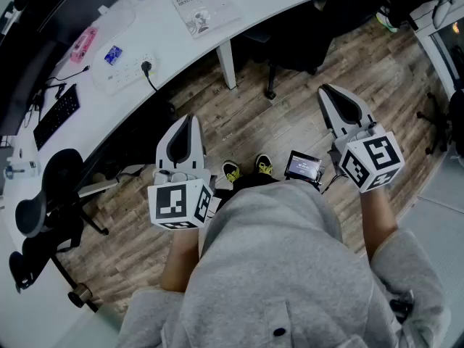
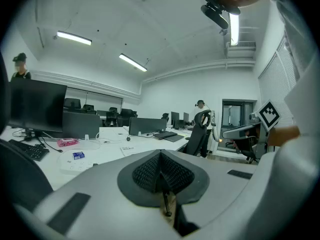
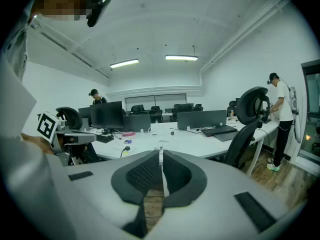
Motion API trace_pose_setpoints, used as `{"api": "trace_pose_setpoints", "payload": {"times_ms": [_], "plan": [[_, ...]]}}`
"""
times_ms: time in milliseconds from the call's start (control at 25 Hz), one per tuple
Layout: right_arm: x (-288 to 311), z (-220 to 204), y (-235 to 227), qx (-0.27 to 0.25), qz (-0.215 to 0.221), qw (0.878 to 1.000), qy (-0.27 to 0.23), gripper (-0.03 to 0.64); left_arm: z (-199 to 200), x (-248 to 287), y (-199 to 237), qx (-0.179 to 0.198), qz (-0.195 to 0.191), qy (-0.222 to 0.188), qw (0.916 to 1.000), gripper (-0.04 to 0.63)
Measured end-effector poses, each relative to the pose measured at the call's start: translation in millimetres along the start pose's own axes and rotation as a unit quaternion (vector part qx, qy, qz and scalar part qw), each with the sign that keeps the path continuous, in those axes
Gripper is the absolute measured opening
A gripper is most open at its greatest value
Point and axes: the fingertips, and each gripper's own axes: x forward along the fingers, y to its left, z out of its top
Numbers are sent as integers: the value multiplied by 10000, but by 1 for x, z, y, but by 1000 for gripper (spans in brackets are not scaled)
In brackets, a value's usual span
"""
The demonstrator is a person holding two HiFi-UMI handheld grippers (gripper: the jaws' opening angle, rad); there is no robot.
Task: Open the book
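The book (image 1: 206,7) is a thin white booklet lying closed and flat on the curved white desk (image 1: 181,42), far ahead of both grippers. It also shows small in the left gripper view, as the booklet (image 2: 131,149) on the desk top. My left gripper (image 1: 185,122) hangs over the wooden floor, well short of the desk edge, shut with nothing between its pads (image 2: 150,171). My right gripper (image 1: 328,91) is held farther right over the floor, also shut and empty, its jaws (image 3: 160,154) pointing toward the desk.
On the desk lie a white power strip (image 1: 127,71) with a black cable, a pink item (image 1: 83,43), a small blue item (image 1: 112,54) and a keyboard (image 1: 56,114). A black office chair (image 1: 43,194) stands at left. A small screen device (image 1: 303,167) sits by the person's feet.
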Motion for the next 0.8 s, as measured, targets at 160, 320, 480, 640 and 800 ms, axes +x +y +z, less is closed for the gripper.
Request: {"api": "trace_pose_setpoints", "payload": {"times_ms": [160,320,480,640,800], "plan": [[2,3,0,312,74,9994,-127,43,4,3,-9,36,-52,22,10000,11],[9,8,15,560,366,9973,-308,43,10,3,-9,130,-42,-4,9999,11],[15,14,30,715,576,9948,-437,41,13,-1,-1,154,-4,-37,9999,11],[20,19,43,666,585,9951,-442,43,18,-5,8,138,12,-104,9998,11],[27,22,57,643,595,9951,-453,43,23,-9,15,167,-30,-216,9996,11]]}}
